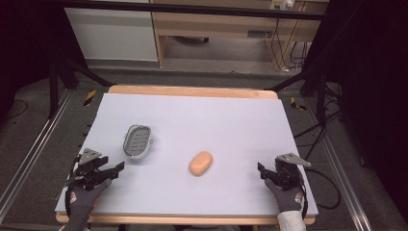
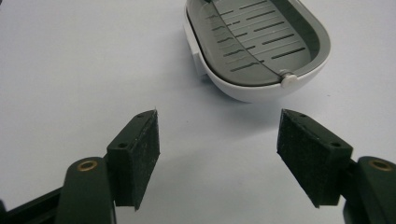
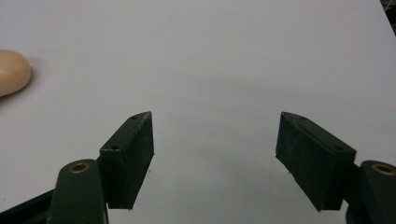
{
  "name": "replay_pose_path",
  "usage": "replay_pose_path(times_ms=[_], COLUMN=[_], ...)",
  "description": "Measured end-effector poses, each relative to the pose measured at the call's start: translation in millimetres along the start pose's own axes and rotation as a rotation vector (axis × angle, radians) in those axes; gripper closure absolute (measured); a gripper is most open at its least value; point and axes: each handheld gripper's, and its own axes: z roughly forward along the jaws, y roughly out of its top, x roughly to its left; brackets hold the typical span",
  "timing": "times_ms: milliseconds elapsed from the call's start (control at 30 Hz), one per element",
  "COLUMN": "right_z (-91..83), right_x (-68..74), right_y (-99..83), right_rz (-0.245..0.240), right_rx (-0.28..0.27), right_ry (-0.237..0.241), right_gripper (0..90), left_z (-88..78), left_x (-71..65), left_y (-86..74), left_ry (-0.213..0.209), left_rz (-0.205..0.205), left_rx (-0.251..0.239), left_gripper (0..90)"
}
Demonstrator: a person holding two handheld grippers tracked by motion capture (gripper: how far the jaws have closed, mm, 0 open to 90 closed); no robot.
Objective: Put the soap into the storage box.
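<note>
An oval peach-coloured soap bar lies near the middle of the pale table top. Left of it stands a white soap dish with a grey slotted insert. My left gripper rests at the table's front left, open and empty, with the soap dish just beyond its jaws. At the front right my right gripper is open with nothing between its jaws, and the soap bar sits at the far left edge of its view.
The table has a wooden rim at the back. Black frame legs stand at both sides, and cables trail over the floor to the right. Wide bare surface lies between the two grippers.
</note>
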Motion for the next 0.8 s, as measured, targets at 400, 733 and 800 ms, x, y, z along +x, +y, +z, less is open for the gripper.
replay_pose_path(times_ms=[400,733,800], right_z=[-0.3,0.4,0.4], right_x=[1.7,5.1,5.5], right_y=[-3.1,-3.2,-3.3], right_rz=[-0.002,-0.018,-0.021], right_rx=[-0.008,0.001,0.001], right_ry=[-0.014,-0.012,-0.011], right_gripper=[30.2,33.5,33.5], left_z=[-5.1,-6.9,-7.1], left_x=[-12.0,-26.4,-30.4], left_y=[3.4,6.7,7.3], left_ry=[-0.027,-0.056,-0.063], left_rz=[0.006,0.033,0.04], left_rx=[-0.008,-0.011,-0.014], left_gripper=[30.3,29.9,30.0])
